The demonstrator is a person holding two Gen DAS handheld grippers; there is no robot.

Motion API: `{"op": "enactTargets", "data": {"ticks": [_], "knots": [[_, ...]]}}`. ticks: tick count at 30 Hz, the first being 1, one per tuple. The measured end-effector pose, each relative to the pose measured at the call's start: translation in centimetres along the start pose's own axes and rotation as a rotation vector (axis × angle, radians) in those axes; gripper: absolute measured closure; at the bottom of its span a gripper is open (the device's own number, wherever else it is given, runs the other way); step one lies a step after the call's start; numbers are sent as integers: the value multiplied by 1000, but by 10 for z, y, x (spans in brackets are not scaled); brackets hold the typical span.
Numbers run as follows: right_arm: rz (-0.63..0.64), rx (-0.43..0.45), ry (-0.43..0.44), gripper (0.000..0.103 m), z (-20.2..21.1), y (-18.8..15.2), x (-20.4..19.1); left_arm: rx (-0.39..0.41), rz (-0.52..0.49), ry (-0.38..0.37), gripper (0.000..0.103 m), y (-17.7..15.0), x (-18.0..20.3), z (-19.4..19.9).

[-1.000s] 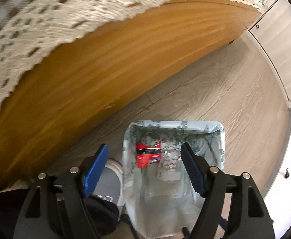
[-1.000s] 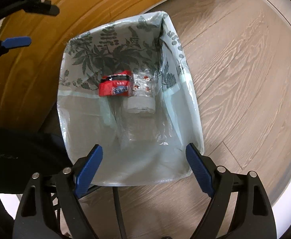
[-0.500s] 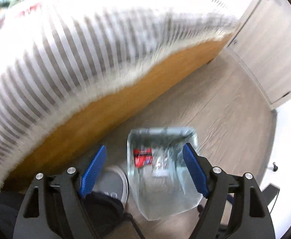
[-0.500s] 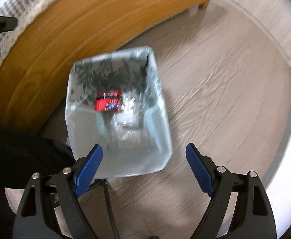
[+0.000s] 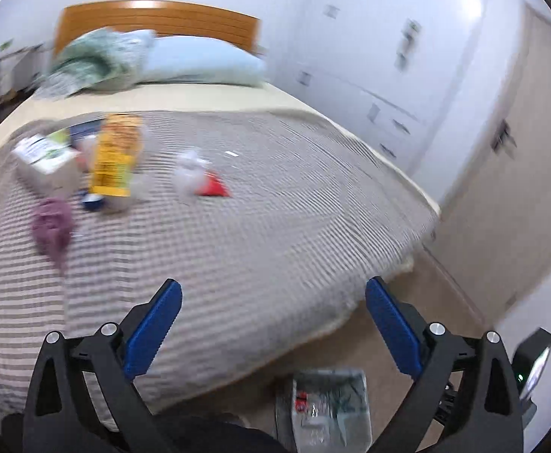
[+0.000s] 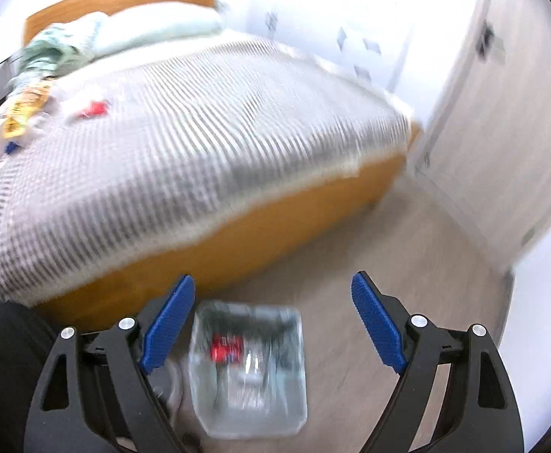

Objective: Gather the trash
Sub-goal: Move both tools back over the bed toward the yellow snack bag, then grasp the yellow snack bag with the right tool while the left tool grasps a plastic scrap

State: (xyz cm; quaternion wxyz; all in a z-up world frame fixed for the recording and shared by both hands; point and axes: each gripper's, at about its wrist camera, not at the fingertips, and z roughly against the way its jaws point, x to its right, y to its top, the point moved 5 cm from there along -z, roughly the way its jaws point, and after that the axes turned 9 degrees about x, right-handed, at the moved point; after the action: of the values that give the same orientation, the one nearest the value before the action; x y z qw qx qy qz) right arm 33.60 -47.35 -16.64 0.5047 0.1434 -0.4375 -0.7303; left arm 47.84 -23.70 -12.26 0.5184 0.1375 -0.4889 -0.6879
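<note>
Blur softens a striped, woven bedspread [image 5: 256,226] on a wood-framed bed. Beside that bed, on the floor, a clear-lined bin [image 6: 249,370] holds a red wrapper [image 6: 225,351] and crumpled clear plastic. More trash lies far up the bedspread: a yellow bag [image 5: 115,154], a white carton [image 5: 45,162], a red scrap [image 5: 213,188]. Left gripper [image 5: 273,326], its jaws just widened, and right gripper [image 6: 273,321] both gape, holding nothing, the bin below them.
</note>
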Motion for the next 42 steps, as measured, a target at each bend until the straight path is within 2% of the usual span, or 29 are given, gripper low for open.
{"op": "enactTargets", "data": {"ticks": [2,4,7,11,15,18,20,24,28,30,31,32,33,38,42], "knots": [[64,72,21,21,9,27,-33,30,65,21,8,13,-37,7],[92,95,61,21,10,43,-60,68,118,55,8,26,-75,13],[120,105,137,21,4,69,-105,122,114,62,8,40,-121,18],[202,162,224,21,0,94,-169,139,138,163,8,40,-190,15],[302,247,290,21,-5,120,-237,128,281,184,8,37,-264,2],[344,221,331,21,-26,138,-281,151,346,215,8,36,-295,-2],[354,225,361,21,-34,147,-303,138,359,204,8,37,-306,-7],[435,234,360,21,-61,172,-368,92,303,244,8,39,-316,-30],[468,173,392,21,-100,186,-420,72,296,283,8,38,-325,-41],[466,133,396,21,-118,188,-432,76,297,279,8,41,-328,-47],[451,123,400,27,-123,190,-435,77,292,282,8,43,-328,-50],[431,97,420,39,-128,193,-433,76,283,283,8,43,-328,-52],[408,79,435,69,-130,196,-429,75,268,287,8,43,-328,-53],[268,105,500,75,-114,214,-370,83,250,324,8,49,-327,-60],[171,137,506,77,-100,220,-303,145,240,295,8,60,-308,-53]]}}
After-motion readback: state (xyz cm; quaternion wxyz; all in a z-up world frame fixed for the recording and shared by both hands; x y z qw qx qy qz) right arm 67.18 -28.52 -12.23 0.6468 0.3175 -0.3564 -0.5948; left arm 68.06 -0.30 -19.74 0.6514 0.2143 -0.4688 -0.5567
